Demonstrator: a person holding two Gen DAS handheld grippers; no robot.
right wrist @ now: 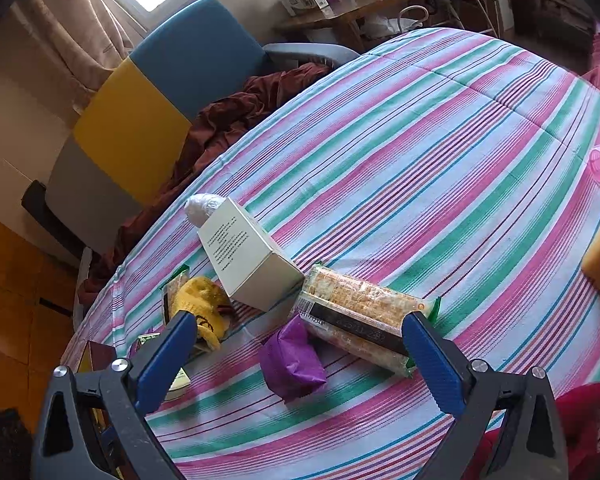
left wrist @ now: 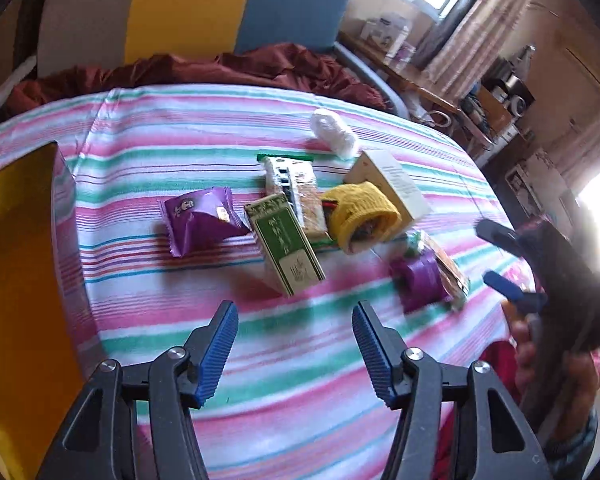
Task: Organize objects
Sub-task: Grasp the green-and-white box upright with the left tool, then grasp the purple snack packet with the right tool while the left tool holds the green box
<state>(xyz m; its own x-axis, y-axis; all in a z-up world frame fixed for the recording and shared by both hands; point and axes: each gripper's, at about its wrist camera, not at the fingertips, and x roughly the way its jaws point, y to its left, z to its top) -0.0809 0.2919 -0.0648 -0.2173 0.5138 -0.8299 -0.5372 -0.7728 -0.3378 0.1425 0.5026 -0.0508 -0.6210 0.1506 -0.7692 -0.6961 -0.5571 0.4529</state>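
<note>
Left gripper (left wrist: 294,350) is open and empty above the striped cloth (left wrist: 260,420), green box (left wrist: 286,246) just ahead of its tips, long axis running away and slightly left (purple packet (left wrist: 200,222) lies further left). Right gripper (right wrist: 300,364) is also spread wide with nothing held, straddling a second purple packet (right wrist: 292,360). Only the right view shows the biscuit pack (right wrist: 364,324) lying crosswise beside it.
</note>
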